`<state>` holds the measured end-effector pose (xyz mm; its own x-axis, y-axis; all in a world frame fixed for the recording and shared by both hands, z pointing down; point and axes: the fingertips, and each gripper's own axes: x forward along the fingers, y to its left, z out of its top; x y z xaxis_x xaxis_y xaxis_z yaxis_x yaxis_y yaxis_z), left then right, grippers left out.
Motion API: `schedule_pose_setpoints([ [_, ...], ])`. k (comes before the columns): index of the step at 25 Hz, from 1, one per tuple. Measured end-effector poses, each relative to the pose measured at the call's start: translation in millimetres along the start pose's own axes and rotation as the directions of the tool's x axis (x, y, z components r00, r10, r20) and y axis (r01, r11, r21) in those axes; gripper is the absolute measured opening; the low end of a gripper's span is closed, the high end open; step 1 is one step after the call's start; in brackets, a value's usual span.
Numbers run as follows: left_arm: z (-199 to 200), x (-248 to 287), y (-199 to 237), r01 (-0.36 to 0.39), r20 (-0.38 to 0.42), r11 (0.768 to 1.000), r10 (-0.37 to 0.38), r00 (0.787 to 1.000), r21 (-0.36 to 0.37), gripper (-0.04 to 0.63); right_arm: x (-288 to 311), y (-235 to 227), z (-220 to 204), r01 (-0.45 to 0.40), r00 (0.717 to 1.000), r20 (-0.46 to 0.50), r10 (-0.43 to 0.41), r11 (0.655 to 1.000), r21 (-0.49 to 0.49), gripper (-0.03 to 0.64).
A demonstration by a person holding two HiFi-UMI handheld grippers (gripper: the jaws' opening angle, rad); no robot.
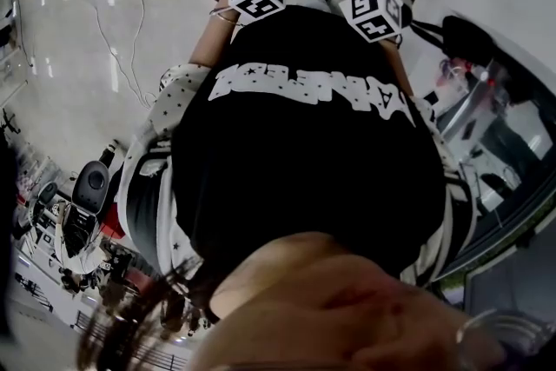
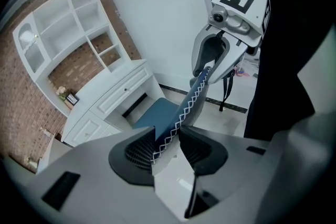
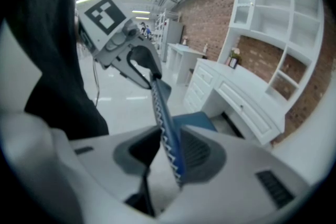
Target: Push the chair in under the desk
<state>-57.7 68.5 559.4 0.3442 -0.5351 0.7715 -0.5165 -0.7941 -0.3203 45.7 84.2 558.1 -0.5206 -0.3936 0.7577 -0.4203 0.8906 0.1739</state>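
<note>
Both tools are clamped on the same thing here. The left tool (image 2: pixel 165 136) has its jaws closed on the top edge of the blue chair (image 2: pixel 186 107), with the white zigzag stitching running right through between the pads. The right tool (image 3: pixel 169 139) is doing the same further along that edge, and the padded strip sits pinched in its jaws too. Each tool shows up in the other one's view, out at the far end of the strip, so they're gripping the two ends of the backrest.

Beyond the left tool and lower down you can see the blue seat (image 2: pixel 157 113). It sits right in front of the white tabletop (image 2: pixel 113 89), at the dark gap below the drawers. I honestly can't tell how far under it goes. Past the tabletop there's a white shelf unit (image 2: pixel 68 29) up against a brick wall (image 2: pixel 21 102).

The head view is mostly the person's black top (image 1: pixel 304 152) with white lettering. The two marker cubes poke out at the top of that view, side by side. Off to the left tool's side the pale floor (image 1: pixel 52 100) has a thin cable (image 1: pixel 122 30) lying loose on it.
</note>
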Motion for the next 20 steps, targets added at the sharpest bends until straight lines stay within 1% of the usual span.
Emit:
schedule_pose_setpoints([
  [2,0.1,0.0,0.6,-0.012,-0.009,1.0,0.012,1.0,0.007,0.176,-0.2,-0.6,0.1,0.007,1.0,0.001,-0.007,1.0,0.008,0.133],
  [5,-1.4,0.1,1.2,-0.004,-0.019,1.0,0.004,1.0,0.01,0.175,0.1,-0.5,1.2,0.005,1.0,-0.003,-0.005,1.0,0.016,0.134],
  [9,-2.7,0.2,3.6,-0.009,-0.016,1.0,0.01,1.0,0.019,0.173,2.2,-0.5,2.1,0.006,1.0,0.002,-0.007,1.0,0.018,0.133],
  [15,-5.0,0.8,10.1,-0.009,-0.025,1.0,0.009,1.0,0.015,0.175,7.5,-0.8,7.9,-0.017,0.999,0.028,0.017,1.0,0.018,0.133],
  [20,-1.0,1.8,12.8,-0.014,-0.019,1.0,0.015,1.0,0.016,0.175,5.7,-5.2,8.5,-0.016,1.0,0.016,0.016,1.0,0.017,0.133],
])
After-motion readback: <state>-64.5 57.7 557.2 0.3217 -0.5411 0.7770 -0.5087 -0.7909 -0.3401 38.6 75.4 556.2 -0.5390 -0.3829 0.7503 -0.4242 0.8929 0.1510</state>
